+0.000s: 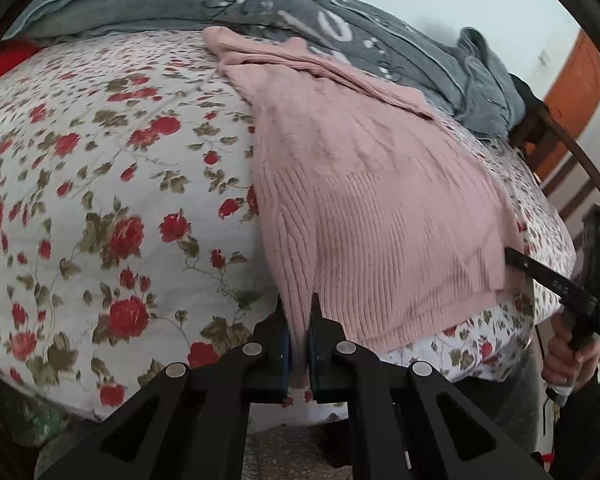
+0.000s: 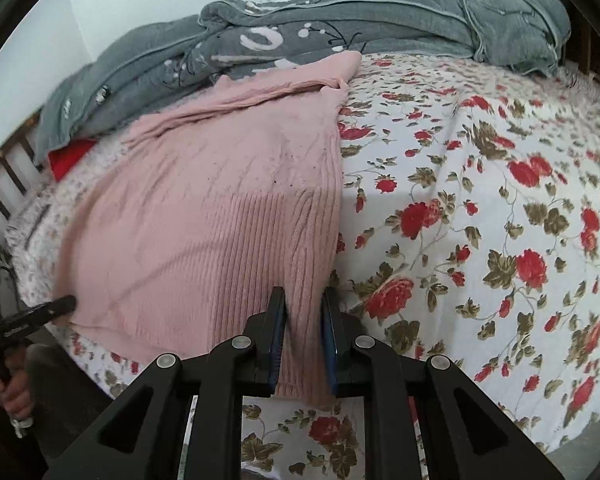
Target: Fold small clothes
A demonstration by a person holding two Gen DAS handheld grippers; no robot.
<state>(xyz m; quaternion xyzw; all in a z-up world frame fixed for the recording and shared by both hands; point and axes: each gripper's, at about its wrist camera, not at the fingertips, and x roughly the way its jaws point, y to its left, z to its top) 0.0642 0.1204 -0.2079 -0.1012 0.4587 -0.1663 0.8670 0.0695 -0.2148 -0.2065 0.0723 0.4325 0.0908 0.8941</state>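
At the bottom centre of the left wrist view we are clenching the left gripper [image 1: 299, 320] on the near hem of the pink ribbed sweater [image 1: 372, 208], its two black fingers pressed almost together with only a thin fold of knit pinched between the blue pads. In the right wrist view, again at bottom centre, we are grasping a thicker bunch of the same hem with the right gripper [image 2: 304, 304], so its fingers are standing a little further apart with the fabric filling the gap. Each tool is also showing at the edge of the other's view: the right gripper is reaching in from the lower right of the left wrist view, its tip slipping under the sweater's corner and a hand [image 1: 572, 360] wrapping its handle, while the left gripper is poking in at the lower left of the right wrist view. The sweater is lying spread on the rose-print bedsheet [image 1: 100, 184], its hem hanging just over the near edge of the bed and its body running up toward the middle of both frames, one sleeve folded across its upper part. Beyond it, along the top of both views, a grey quilt [image 1: 340, 28] is lying bunched, touching the sweater's far end. A red cloth [image 2: 70, 156] is peeking out beneath the quilt at the left of the right wrist view.
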